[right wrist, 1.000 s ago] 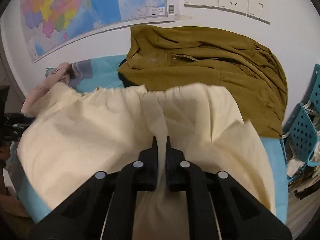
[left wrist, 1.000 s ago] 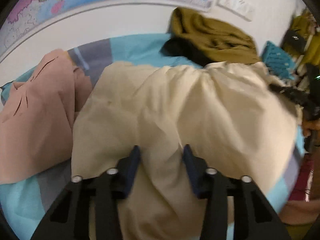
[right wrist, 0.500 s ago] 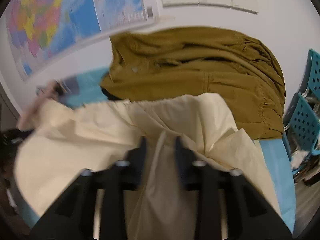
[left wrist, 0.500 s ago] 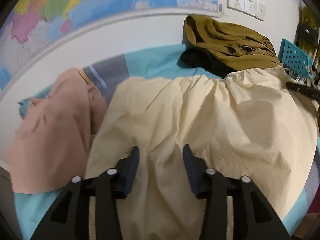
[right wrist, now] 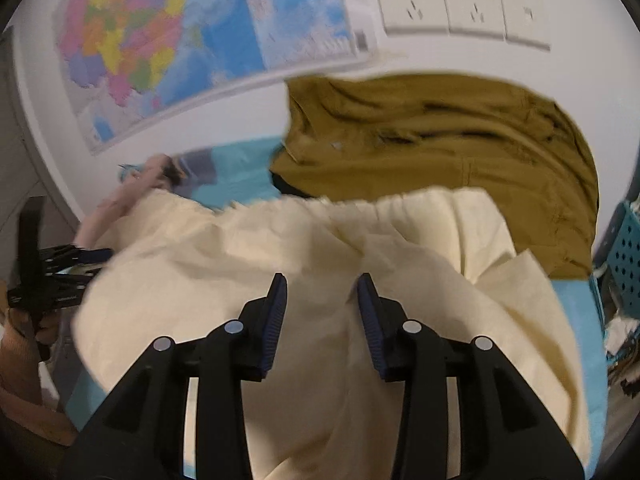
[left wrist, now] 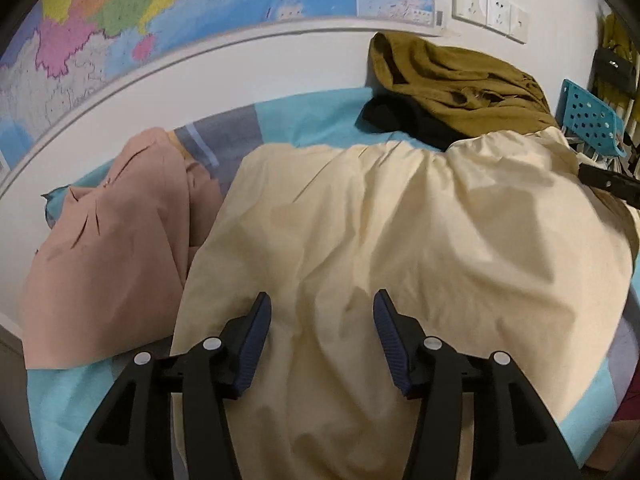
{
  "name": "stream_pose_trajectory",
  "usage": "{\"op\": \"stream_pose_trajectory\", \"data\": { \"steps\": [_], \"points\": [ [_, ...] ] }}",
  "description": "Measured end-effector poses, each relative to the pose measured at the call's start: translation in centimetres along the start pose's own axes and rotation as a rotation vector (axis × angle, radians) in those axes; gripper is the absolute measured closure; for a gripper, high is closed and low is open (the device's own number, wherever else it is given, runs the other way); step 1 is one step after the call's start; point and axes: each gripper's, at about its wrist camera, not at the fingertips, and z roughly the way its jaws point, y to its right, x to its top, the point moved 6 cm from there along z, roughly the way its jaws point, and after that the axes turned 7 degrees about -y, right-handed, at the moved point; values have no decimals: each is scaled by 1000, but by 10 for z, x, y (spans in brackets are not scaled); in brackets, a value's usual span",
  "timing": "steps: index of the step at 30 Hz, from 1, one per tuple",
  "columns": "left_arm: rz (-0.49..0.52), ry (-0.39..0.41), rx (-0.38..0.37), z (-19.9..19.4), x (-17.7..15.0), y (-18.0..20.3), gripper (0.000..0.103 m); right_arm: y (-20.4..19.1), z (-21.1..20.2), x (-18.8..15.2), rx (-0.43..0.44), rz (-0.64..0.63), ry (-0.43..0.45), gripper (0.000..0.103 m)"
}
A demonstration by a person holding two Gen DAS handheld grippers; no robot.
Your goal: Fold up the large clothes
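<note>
Both grippers have let go since a second ago: the right gripper [right wrist: 320, 294], then pinched on the cream garment [left wrist: 400, 240], now stands narrowly apart, and the left gripper [left wrist: 322, 312] is opening wider. That garment lies on the bed [left wrist: 312, 120], one fold apparently just laid. Next, probably, regrasp an edge.

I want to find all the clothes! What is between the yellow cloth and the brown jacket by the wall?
A black garment lies between the cream cloth and the olive-brown jacket, clearest in the left wrist view.
</note>
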Motion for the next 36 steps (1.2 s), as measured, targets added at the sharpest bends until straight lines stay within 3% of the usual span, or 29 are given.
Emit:
{"op": "stream_pose_trajectory", "data": {
  "steps": [7,11,15,19,21,23,25,27,30,36],
  "points": [
    [-19,-13,-24,12,2,-8,52,25,31,-2,-15,82,-46,74],
    [-37,15,-57,-3,-1,-12,52,20,8,-4,15,86,-13,67],
    [-36,72,-88,-30,-13,-17,49,11,-34,-17,62,57,52,67],
    [-39,66,-114,-35,-36,-24,49,2,-54,-39,112,24,58,67],
    [-63,51,-134,-27,-44,-30,49,9,-44,-52,73,30,10,72],
    [-95,46,-139,-21,-46,-39,49,23,-33,-59,72,81,-8,86],
    [-141,21,-135,-14,-46,-47,49,36,-23,-63,68,126,-12,87],
    [-173,13,-126,-18,-48,-49,47,34,-25,-64,74,155,-14,83],
    [-221,27,-141,-38,-59,-56,40,23,-43,-67,104,159,9,59],
    [-321,-5,-280,-64,-104,-64,37,3,-88,-82,209,162,65,52]
  ]
}}
